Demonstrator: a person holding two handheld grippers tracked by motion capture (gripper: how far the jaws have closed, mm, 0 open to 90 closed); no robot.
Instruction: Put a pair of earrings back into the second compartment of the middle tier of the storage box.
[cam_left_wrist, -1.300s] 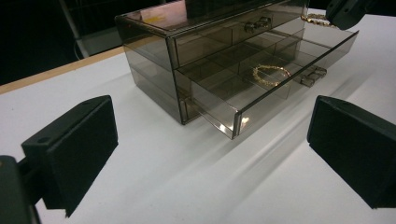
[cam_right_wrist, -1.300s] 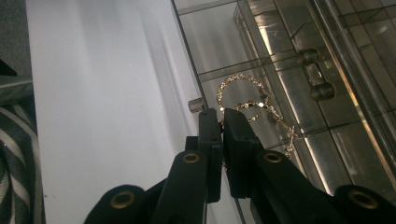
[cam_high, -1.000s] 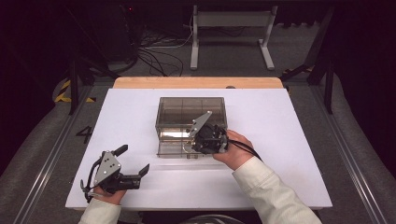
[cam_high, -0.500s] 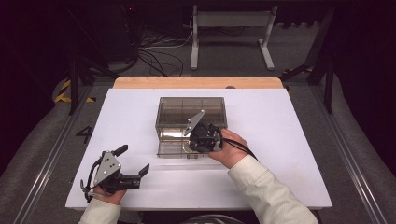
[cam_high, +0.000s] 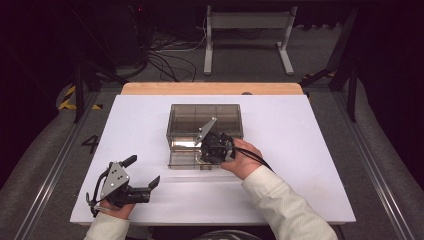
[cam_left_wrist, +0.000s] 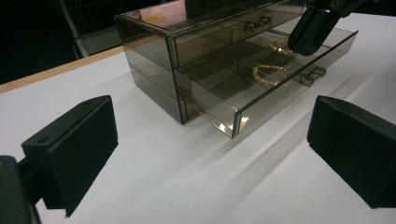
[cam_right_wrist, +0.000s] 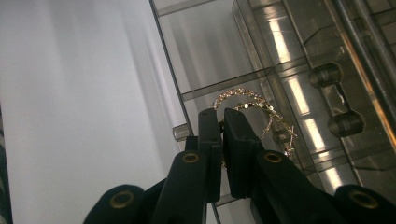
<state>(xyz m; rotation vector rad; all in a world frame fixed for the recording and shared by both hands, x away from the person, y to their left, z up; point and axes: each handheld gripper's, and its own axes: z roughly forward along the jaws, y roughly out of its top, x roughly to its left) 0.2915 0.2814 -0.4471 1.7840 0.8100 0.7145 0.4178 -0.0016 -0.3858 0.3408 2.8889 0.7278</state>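
Right gripper (cam_right_wrist: 223, 116) pinched on bracelet (cam_right_wrist: 254, 108) in drawer (cam_left_wrist: 261, 95); chain may snag divider at 12 o'clock. Left gripper (cam_high: 142, 172) open, idle.

Smoky, see-through hard-plastic drawer box (cam_high: 205, 120), glossy and smooth, with bright streaks of reflected light along its walls; same clear plastic for the small round drawer knobs (cam_right_wrist: 325, 74). Thin gold-coloured metal chain bracelets (cam_left_wrist: 271, 73), shiny, finely linked, beaded in look. Matt white table top (cam_high: 310, 150), smooth, faintly sheened close up near the box. Bare pale wooden strip (cam_high: 210, 88) along the far edge, dull finish. Black matt plastic jaws on the right gripper (cam_right_wrist: 223, 122), ribbed on the inner faces, with brass-coloured metal rivets; same black matt plastic, plain and smooth, on the left gripper (cam_left_wrist: 210, 154). Cream sleeve (cam_high: 285, 210) of soft woven cloth.
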